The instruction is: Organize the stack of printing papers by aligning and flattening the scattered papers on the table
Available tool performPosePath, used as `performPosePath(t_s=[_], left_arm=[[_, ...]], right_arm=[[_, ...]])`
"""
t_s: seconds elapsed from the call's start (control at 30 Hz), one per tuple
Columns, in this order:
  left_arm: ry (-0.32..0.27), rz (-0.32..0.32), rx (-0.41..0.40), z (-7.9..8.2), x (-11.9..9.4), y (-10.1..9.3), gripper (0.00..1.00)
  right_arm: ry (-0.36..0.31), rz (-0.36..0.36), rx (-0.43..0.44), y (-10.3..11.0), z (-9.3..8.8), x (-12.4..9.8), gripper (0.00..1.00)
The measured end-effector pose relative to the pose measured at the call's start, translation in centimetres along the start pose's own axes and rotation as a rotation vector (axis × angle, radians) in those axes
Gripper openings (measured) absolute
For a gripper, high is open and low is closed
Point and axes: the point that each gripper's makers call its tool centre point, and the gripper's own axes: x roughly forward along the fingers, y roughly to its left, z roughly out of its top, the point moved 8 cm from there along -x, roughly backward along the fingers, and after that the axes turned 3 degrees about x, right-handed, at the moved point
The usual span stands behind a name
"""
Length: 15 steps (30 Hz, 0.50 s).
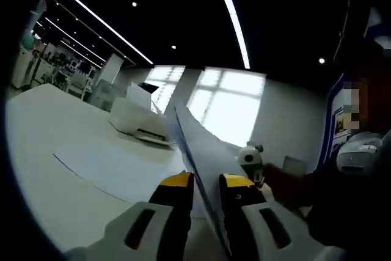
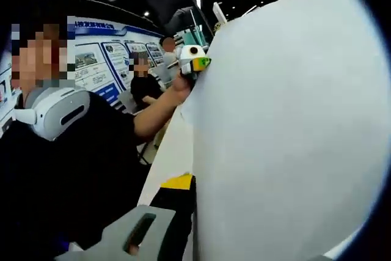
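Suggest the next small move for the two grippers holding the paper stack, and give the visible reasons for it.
Probably lower the paper stack edge-down onto the table and tap it square. The left gripper pinches it upright and edge-on, the right gripper holds its other side, and loose sheets lie flat below.

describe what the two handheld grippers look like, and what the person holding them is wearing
The left gripper has pale grey moulded bodies with dark oval slots, black jaws and yellow tips. The right gripper, seen in the right gripper view, matches: grey body with a slot, black jaw, yellow tip. Seen from the other side, each carries a white box marked yellow and green. The person wears a dark short-sleeved top and a white headset around the neck.
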Motion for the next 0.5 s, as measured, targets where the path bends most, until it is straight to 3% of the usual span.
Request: performPosePath(t_s=[0.5], left_arm=[[0.016,0.010,-0.008,-0.1,0.0,0.1,0.19]], right_arm=[[0.029,0.028,0.042,0.3,-0.1,1.6,0.00]])
